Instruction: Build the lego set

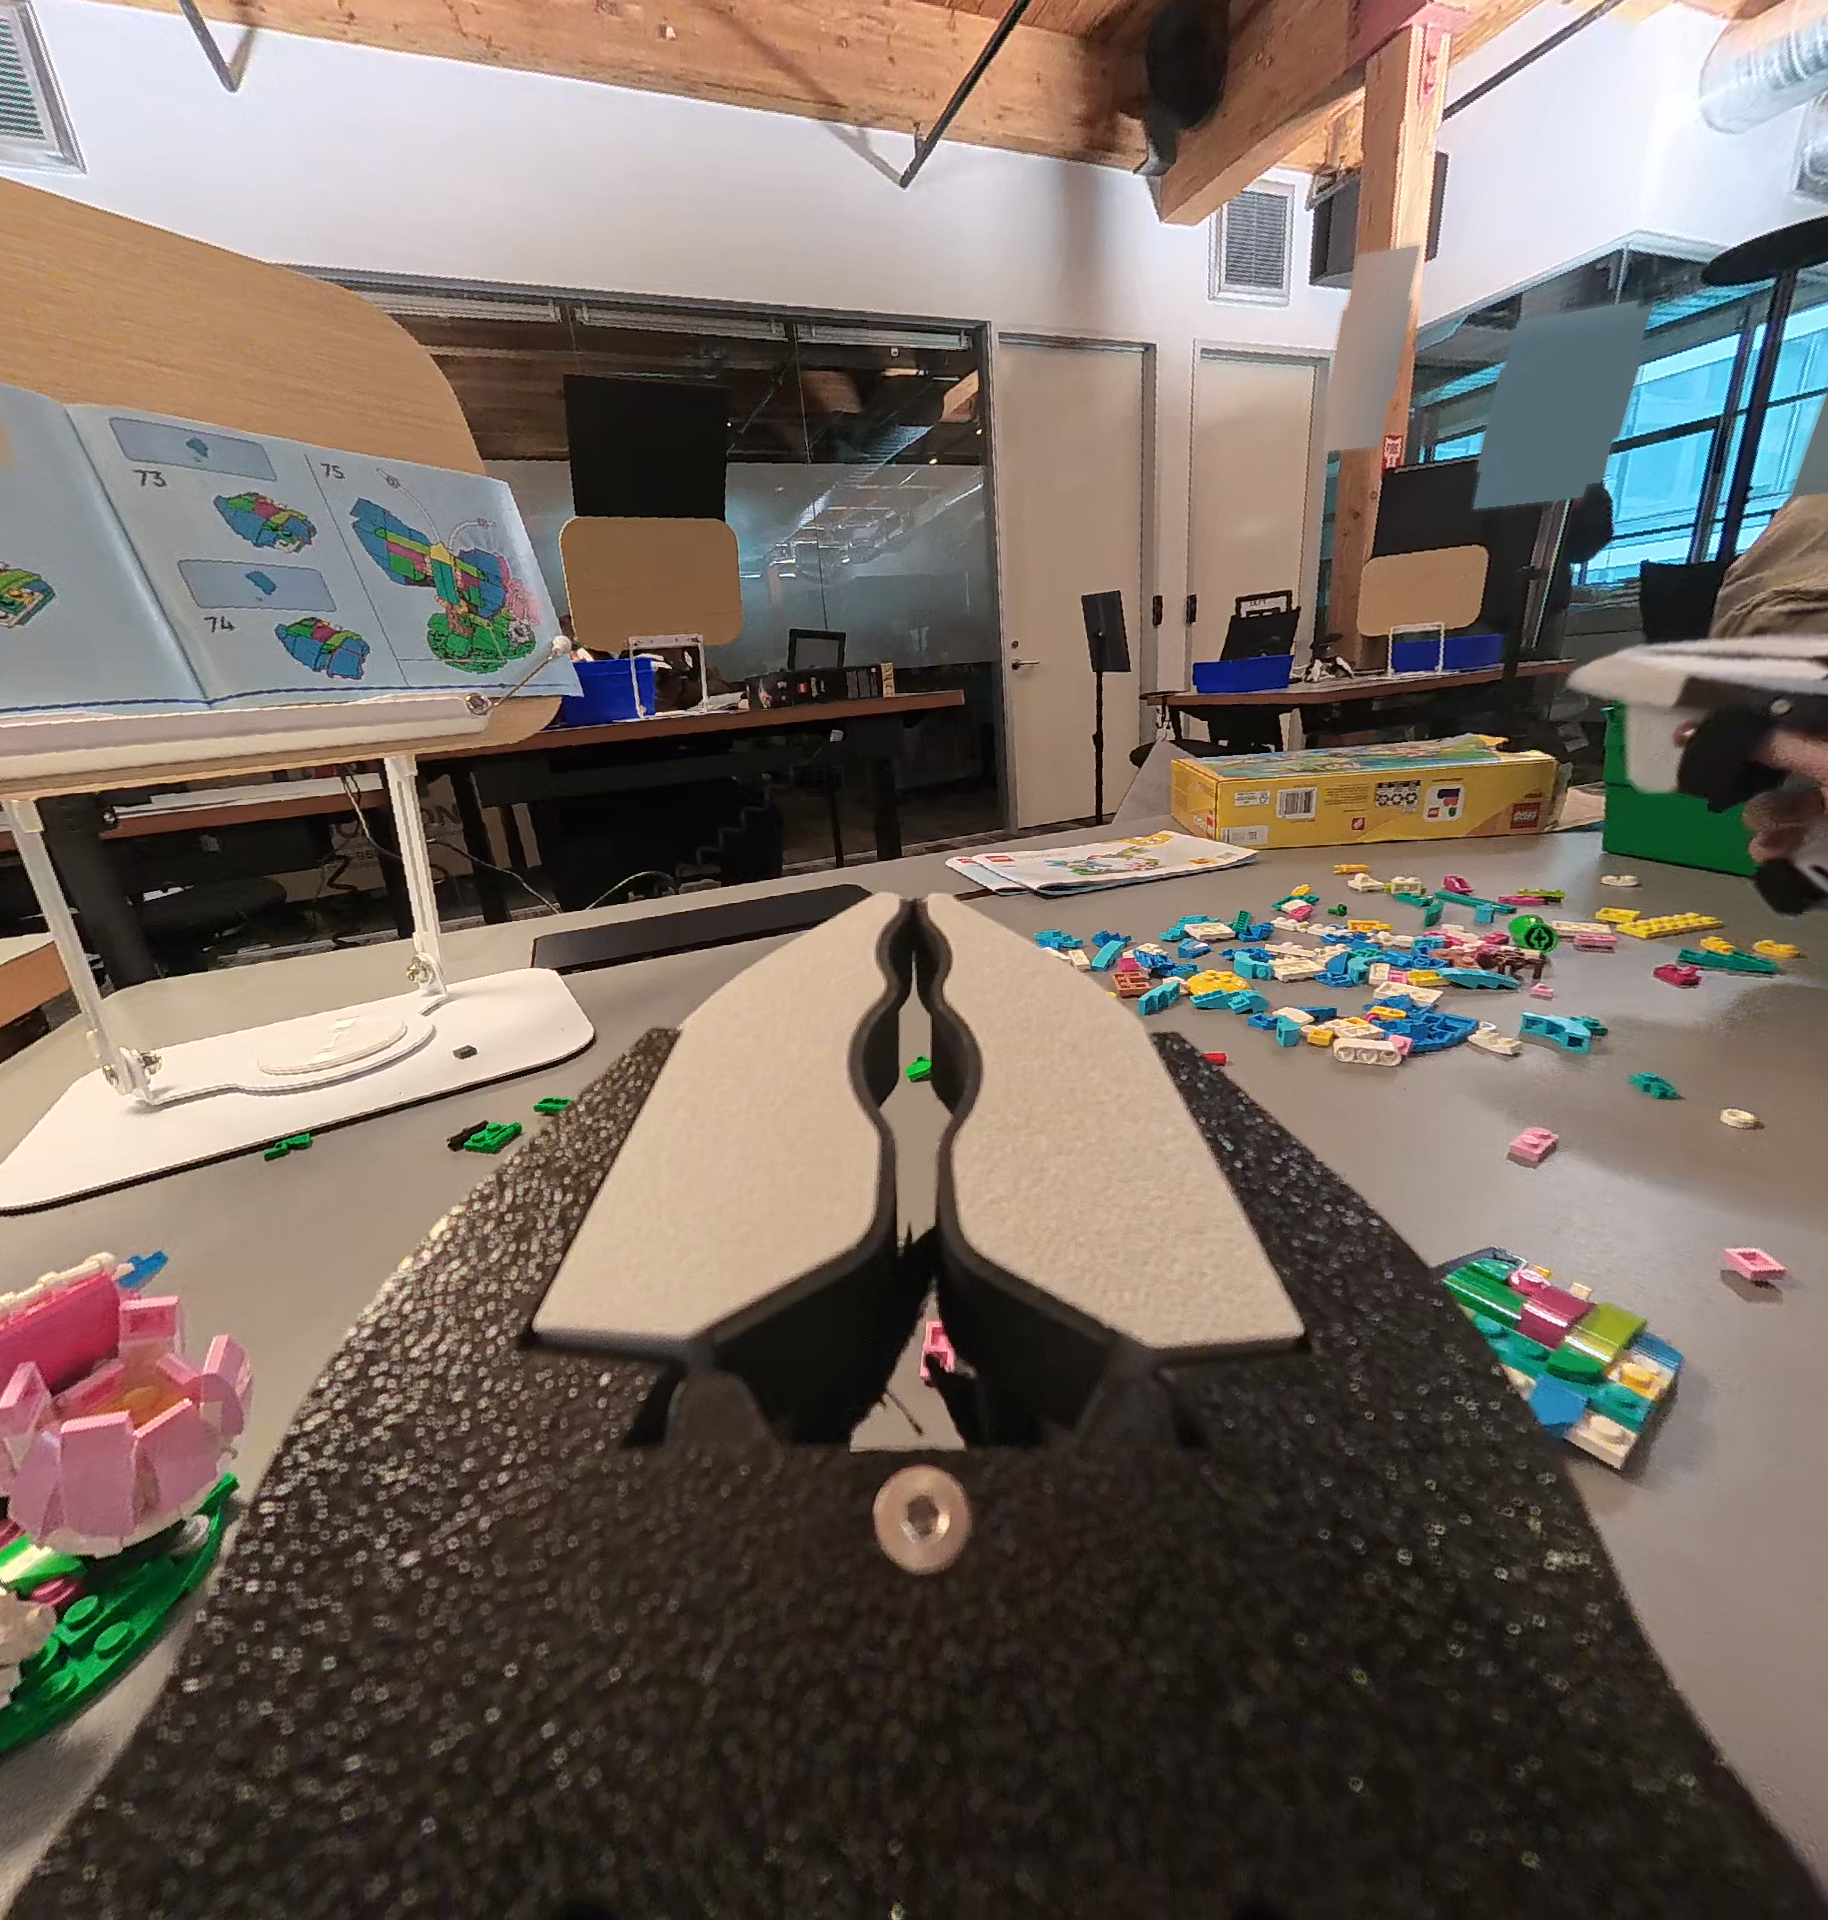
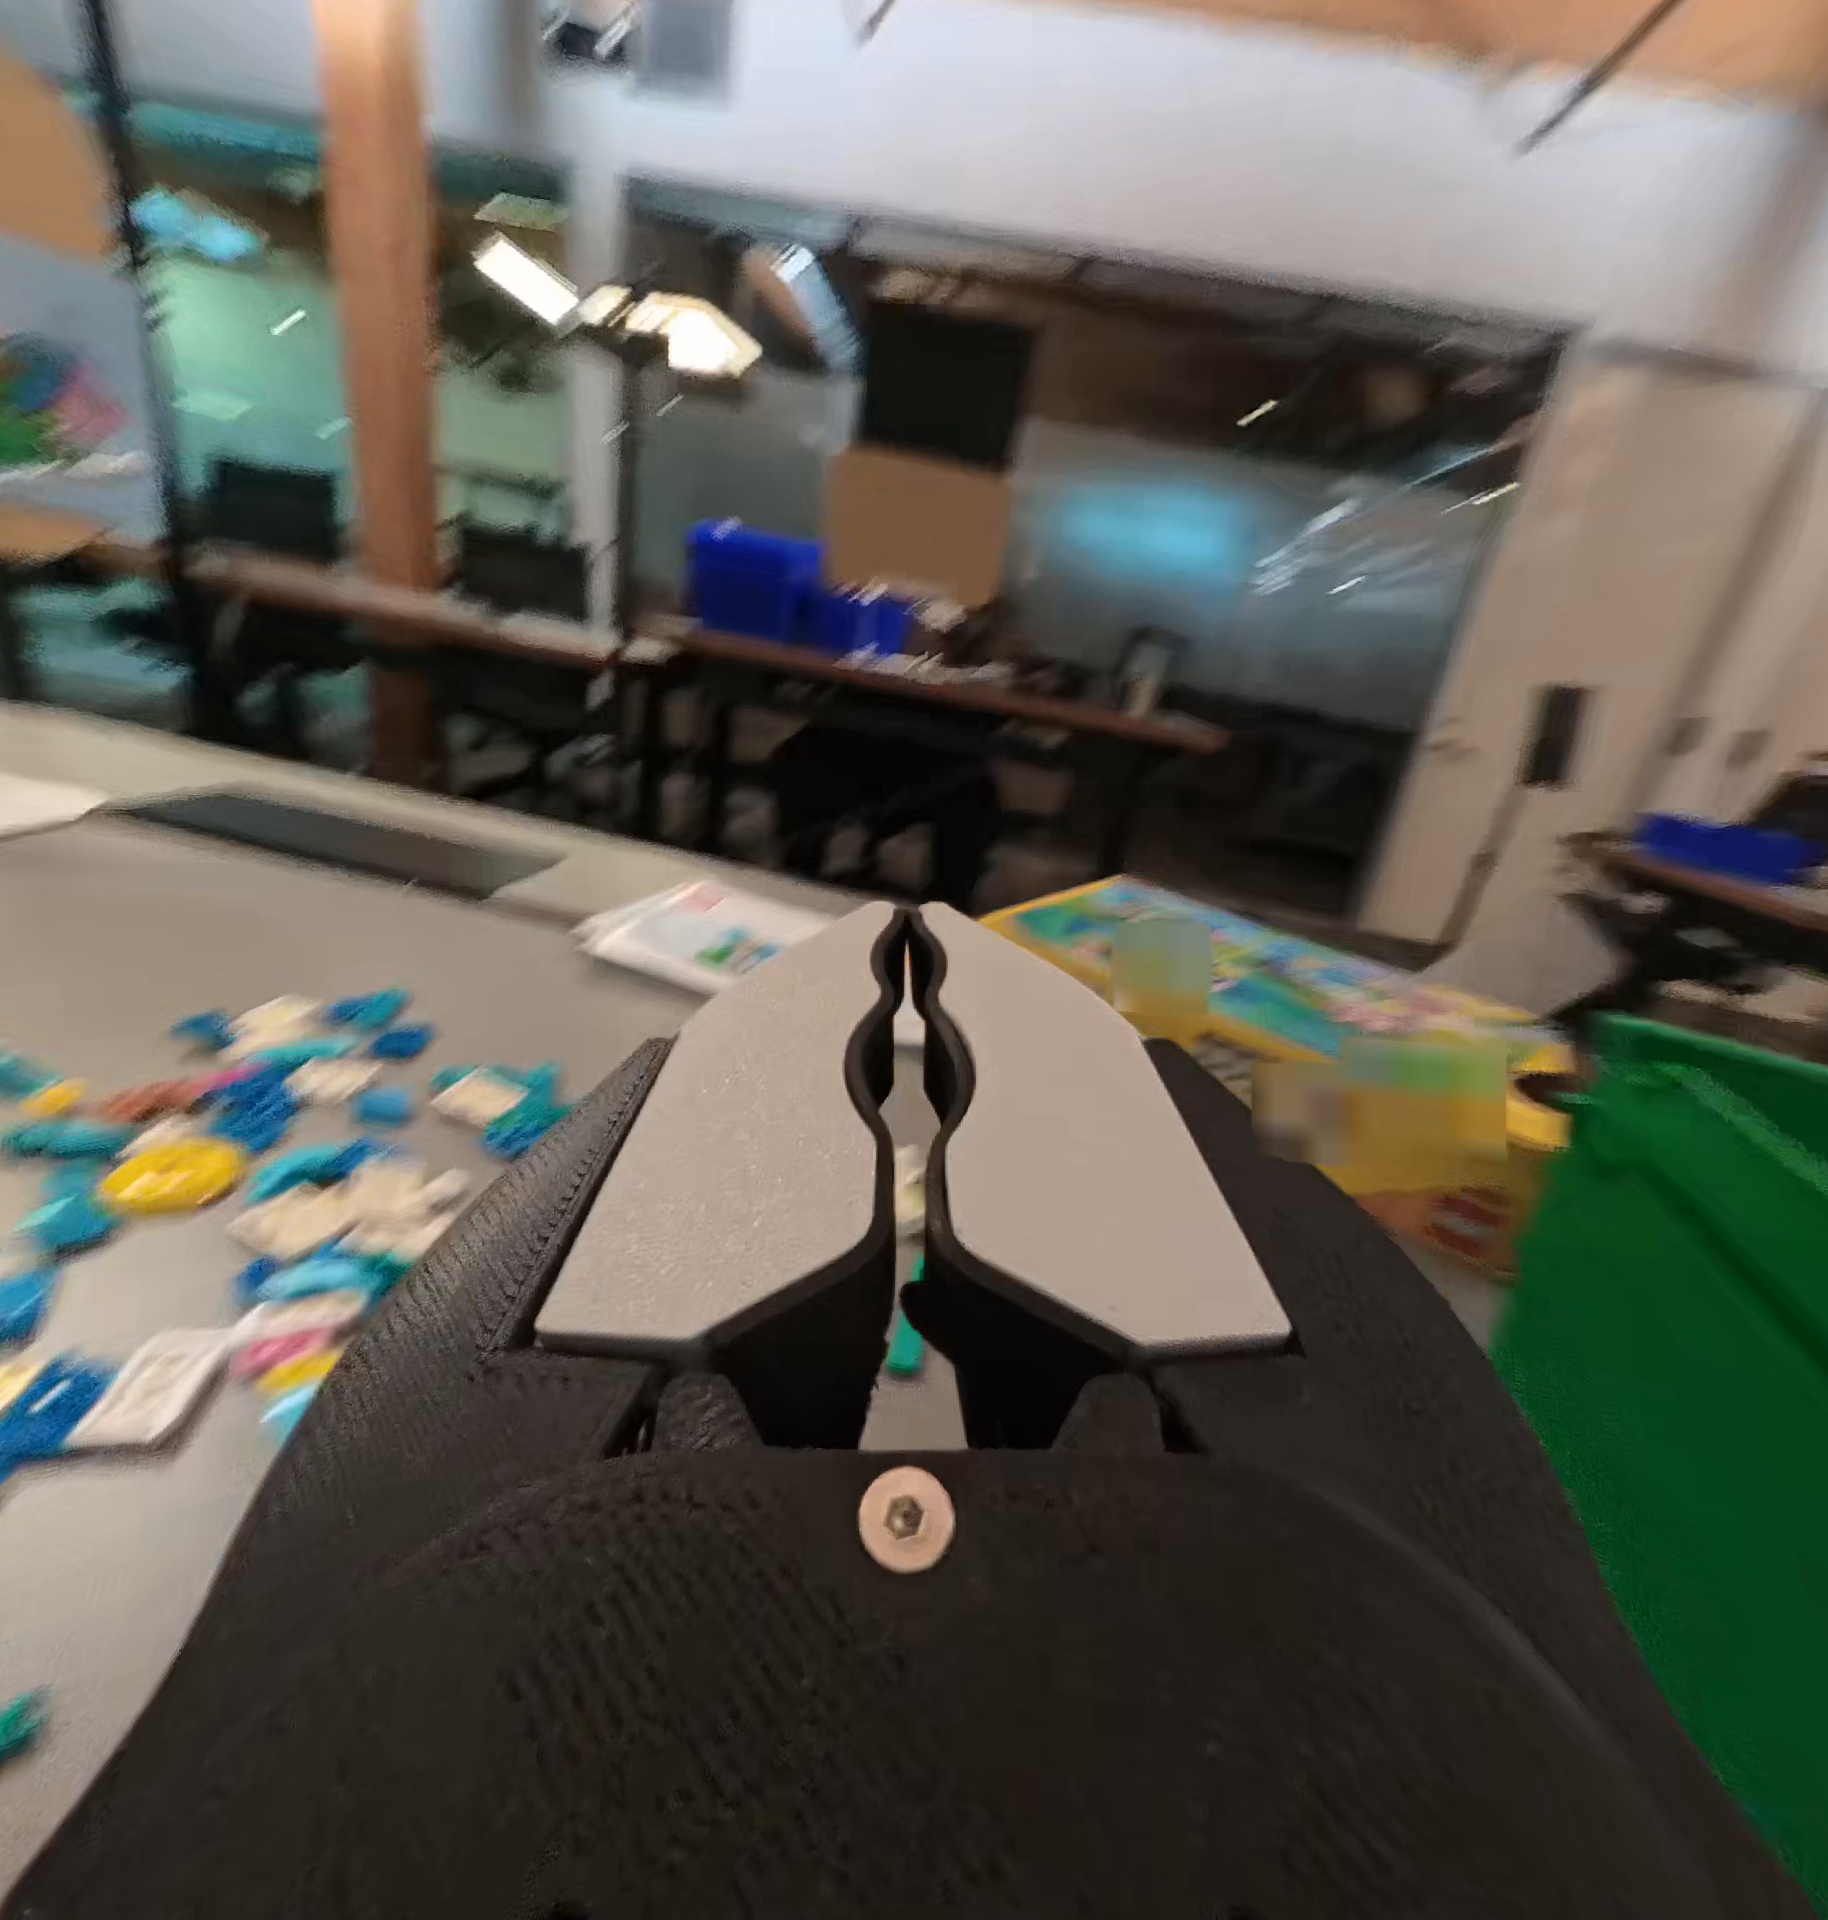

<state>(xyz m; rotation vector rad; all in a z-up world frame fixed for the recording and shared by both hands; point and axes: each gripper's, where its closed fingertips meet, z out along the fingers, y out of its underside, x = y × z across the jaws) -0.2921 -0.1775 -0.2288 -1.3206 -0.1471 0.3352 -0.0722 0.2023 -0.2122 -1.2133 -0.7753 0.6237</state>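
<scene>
Left gripper (image 1: 915, 906) fingers clenched empty, right gripper (image 2: 910, 912) likewise, loose bricks (image 1: 1336, 977) lying right of left fingers

Both wide-angle views are evenly and brightly lit, with daylight entering through the windows (image 1: 1710, 416) at far right of the left wrist view and soft, faint shadows on the grey table (image 1: 1305, 1195). The left wrist view is mostly sharp, though the pink lego flower (image 1: 89, 1392) at its lower left edge is soft and stretched, and straight beams bow toward the corners. The right wrist view is smeared by motion blur: the loose lego pieces (image 2: 214, 1174) and ceiling lights (image 2: 671, 327) streak, while the right gripper (image 2: 912, 920) stays crisp.
</scene>
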